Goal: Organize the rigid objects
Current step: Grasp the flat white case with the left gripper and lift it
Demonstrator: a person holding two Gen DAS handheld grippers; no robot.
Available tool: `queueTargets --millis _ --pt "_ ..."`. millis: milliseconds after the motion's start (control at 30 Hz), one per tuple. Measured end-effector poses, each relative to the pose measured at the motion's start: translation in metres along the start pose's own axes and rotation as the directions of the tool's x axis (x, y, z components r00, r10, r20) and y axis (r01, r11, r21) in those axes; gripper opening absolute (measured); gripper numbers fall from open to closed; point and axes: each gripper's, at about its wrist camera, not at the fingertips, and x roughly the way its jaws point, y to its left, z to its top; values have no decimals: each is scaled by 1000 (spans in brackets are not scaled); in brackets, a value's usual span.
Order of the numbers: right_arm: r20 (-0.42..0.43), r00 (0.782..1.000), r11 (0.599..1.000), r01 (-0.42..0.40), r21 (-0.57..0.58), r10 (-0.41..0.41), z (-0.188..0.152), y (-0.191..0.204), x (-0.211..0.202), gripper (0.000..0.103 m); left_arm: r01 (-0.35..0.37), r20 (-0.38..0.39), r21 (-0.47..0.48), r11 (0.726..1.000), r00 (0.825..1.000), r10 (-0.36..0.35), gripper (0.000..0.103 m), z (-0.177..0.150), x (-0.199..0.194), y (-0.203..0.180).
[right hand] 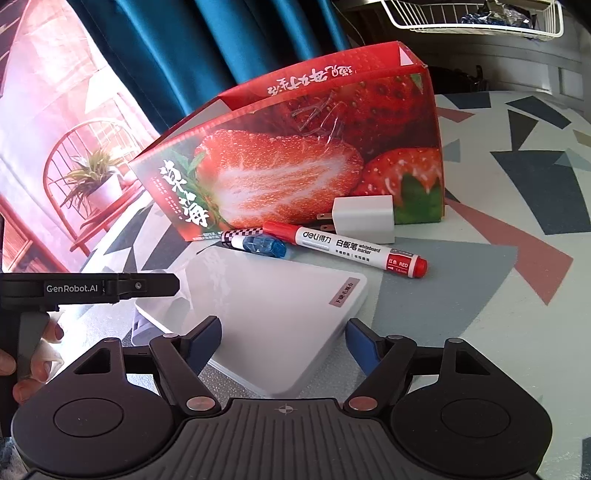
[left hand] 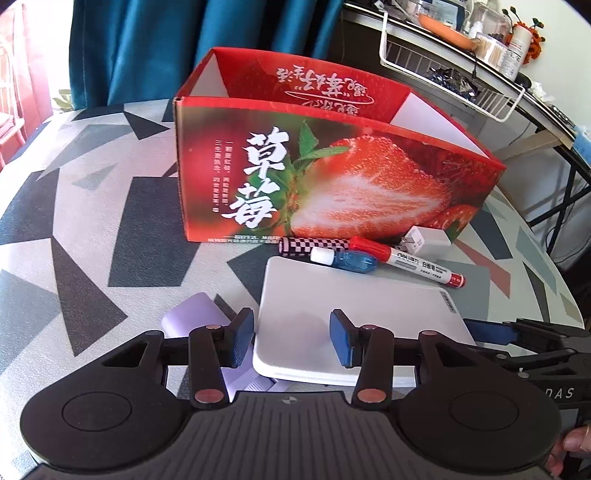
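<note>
A flat white box (left hand: 351, 314) (right hand: 273, 314) lies on the table, partly over a pale purple block (left hand: 195, 319). My left gripper (left hand: 292, 338) (right hand: 173, 284) is shut on the white box's left corner, with one pad on its side edge. My right gripper (right hand: 284, 338) straddles the near corner with its jaws apart, pads close to the edges. Behind stand an open red strawberry carton (left hand: 332, 166) (right hand: 295, 166), a red whiteboard marker (left hand: 406, 262) (right hand: 347, 247), a blue correction tape (left hand: 347, 260) (right hand: 264, 246), a checkered pen (left hand: 314, 245) (right hand: 240, 234) and a white charger plug (left hand: 424, 240) (right hand: 364, 218).
The table (left hand: 92, 221) has a grey, black and pink geometric cloth. A white wire basket (left hand: 443, 74) (right hand: 480, 14) hangs on a cluttered desk at the back right. Blue curtains hang behind. A person's hand (right hand: 33, 354) holds the left gripper's handle.
</note>
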Motion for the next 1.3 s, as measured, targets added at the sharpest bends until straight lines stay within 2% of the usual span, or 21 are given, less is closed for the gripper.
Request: queueTargets --millis 467,567,800,967,1300 --pt "5 1000 1000 5 22 -5 0 -3 0 71 1 -14 -25 1000 1000 -2 52 6 9 -2" --pt "4 1000 1000 10 27 -11 1 -3 1 71 -10 -11 -7 1000 1000 10 52 4 8 -7" --pt "34 999 999 32 20 -32 1 -4 -4 57 -38 26 17 999 999 37 52 0 -3 -13" --pt "61 997 998 46 -29 -44 2 3 -7 57 -45 47 19 999 998 44 52 -1 -10 -17" --pt "84 995 998 53 -33 -50 3 2 -11 53 -36 62 1 999 997 36 52 -3 -15 -17"
